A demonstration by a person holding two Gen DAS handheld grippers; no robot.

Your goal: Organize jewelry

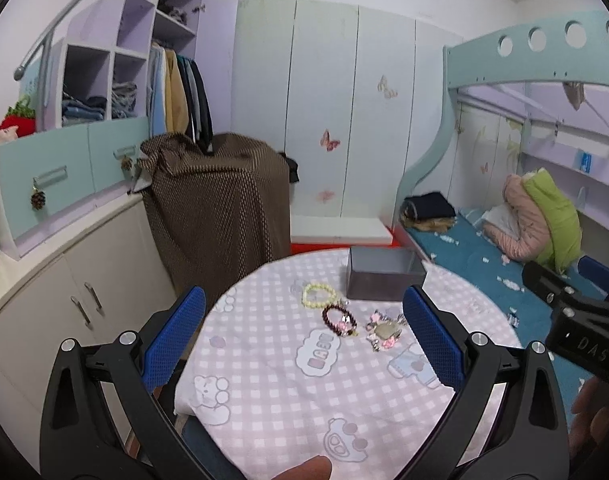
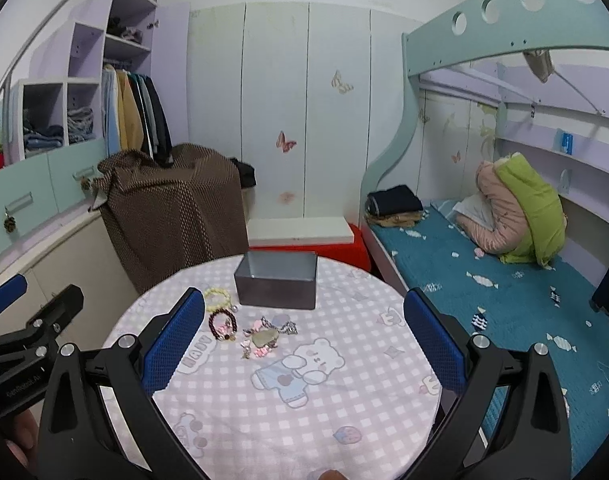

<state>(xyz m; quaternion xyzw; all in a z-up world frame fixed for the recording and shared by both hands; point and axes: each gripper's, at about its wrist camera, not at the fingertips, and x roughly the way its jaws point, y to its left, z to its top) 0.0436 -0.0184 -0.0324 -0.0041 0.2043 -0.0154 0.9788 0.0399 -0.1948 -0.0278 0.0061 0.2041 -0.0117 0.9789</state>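
Note:
A round table (image 1: 288, 392) with a pink checked cloth holds an open grey metal box (image 1: 384, 276) at its far side. In front of the box lie a pale yellow bead bracelet (image 1: 318, 295), a dark red bead bracelet (image 1: 339, 319) and a pink charm piece with a chain (image 1: 384, 330). My left gripper (image 1: 304, 336) is open and empty, above the near side of the table. My right gripper (image 2: 304, 340) is open and empty, also short of the jewelry. In the right wrist view I see the box (image 2: 276, 280), yellow bracelet (image 2: 217, 298), red bracelet (image 2: 222, 324) and charm piece (image 2: 264, 338).
A brown-draped piece of furniture (image 1: 220, 204) stands behind the table to the left. A bunk bed with a blue mattress (image 2: 484, 280) runs along the right. White cabinets (image 1: 64, 304) line the left. A red block with a white slab (image 2: 304, 236) sits behind the table.

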